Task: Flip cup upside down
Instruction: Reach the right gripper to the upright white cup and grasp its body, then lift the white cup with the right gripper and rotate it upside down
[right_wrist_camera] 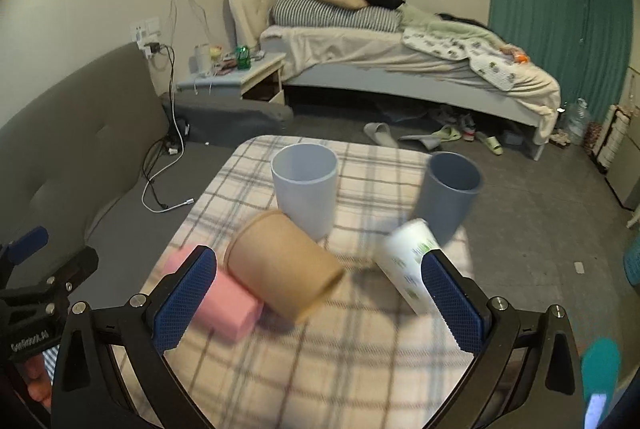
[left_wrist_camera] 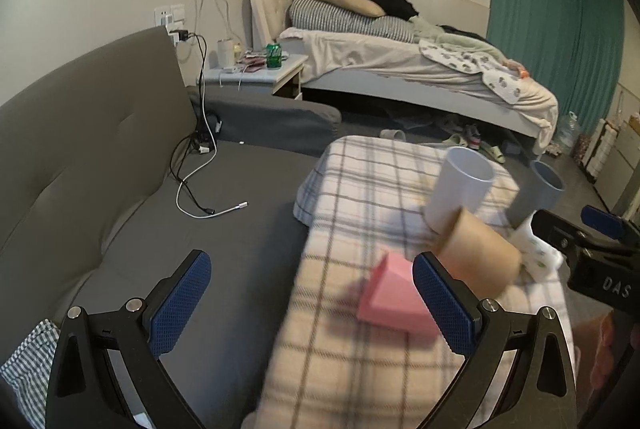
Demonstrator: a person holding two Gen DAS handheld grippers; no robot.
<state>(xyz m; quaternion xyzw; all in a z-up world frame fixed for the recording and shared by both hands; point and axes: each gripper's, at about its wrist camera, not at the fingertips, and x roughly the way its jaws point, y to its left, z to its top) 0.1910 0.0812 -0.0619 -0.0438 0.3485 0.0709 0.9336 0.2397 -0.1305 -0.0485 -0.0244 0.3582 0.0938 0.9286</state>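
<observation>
A brown paper cup lies on its side on the plaid cloth, its mouth toward the near right. A light blue cup and a dark grey-blue cup stand upright behind it. A white printed cup lies tilted at the right. My right gripper is open, just short of the brown cup. My left gripper is open and empty, left of the cups; the brown cup lies beyond its right finger.
A pink block lies against the brown cup's left side and also shows in the left wrist view. A grey sofa with loose cables is at the left. A bed and nightstand stand behind.
</observation>
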